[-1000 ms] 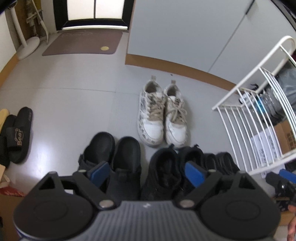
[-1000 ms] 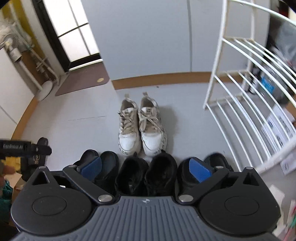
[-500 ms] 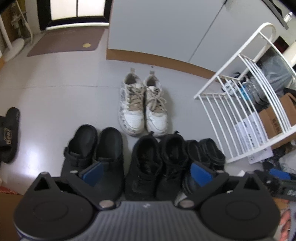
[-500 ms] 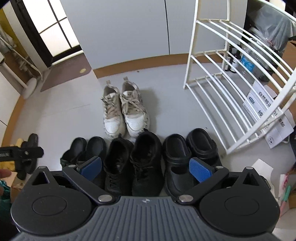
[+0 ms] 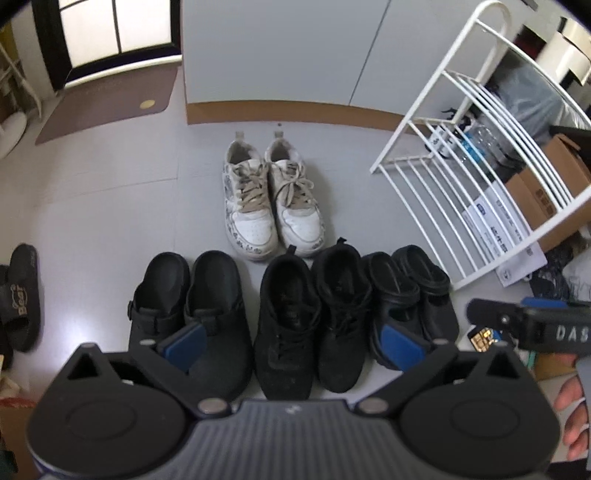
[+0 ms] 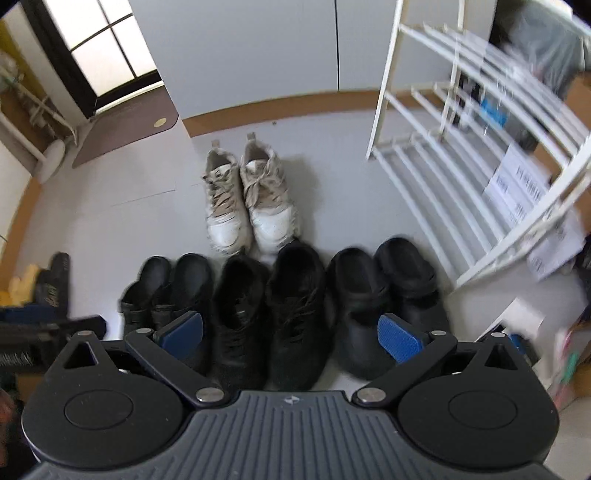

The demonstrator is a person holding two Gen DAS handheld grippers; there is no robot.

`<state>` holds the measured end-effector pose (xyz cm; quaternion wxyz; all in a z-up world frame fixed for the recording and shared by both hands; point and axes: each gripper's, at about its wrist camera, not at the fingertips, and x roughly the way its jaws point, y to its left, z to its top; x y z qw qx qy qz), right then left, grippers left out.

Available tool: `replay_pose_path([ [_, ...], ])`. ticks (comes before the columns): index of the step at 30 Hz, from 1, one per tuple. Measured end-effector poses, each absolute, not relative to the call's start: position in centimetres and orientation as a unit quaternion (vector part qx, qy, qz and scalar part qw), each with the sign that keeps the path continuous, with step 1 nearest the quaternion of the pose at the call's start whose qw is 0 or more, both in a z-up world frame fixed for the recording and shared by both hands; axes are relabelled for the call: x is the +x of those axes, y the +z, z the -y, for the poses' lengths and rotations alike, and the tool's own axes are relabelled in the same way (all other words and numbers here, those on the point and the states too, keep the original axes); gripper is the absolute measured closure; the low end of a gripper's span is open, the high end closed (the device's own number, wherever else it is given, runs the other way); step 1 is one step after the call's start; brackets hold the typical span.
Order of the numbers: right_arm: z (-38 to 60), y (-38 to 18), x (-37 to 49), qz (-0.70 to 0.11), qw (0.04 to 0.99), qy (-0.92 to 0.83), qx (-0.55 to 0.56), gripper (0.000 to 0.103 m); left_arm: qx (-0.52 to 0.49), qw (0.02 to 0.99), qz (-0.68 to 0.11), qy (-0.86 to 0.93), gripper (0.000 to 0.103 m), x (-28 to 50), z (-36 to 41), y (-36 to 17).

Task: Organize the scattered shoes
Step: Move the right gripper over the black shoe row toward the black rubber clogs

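Floor shoes unmoved; left gripper (image 5: 291, 341) fingers just opened wider, empty.

Pale grey tiled floor (image 5: 110, 206), glossy under daylight from a dark-framed glass door (image 5: 114, 33) at far left. Brown doormat (image 5: 107, 103) just before it. Grey cabinet fronts (image 5: 280, 51) over a tan skirting strip (image 5: 295, 112) along the far wall. White wire rack (image 5: 476, 155) at right, cardboard boxes (image 5: 550, 177) behind.
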<state>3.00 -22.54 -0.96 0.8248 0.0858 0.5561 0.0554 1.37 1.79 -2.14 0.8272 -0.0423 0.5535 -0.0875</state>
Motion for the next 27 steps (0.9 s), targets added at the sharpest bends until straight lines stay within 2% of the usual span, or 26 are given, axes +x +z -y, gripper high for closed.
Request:
replay_pose_path([
  [6,20.6,-0.8,2.8,-0.552,0.829,0.059,0.067,0.0,-0.018,0.835,-0.545,-0.071,0.0,0.9,-1.4,-2.1],
  [27,19.6,-3.4,5.0,-0.576,0.814,0.058,0.038,0.0,-0.014,0.802,-0.596,-0.041,0.001,3.4,-1.0,-5.3],
])
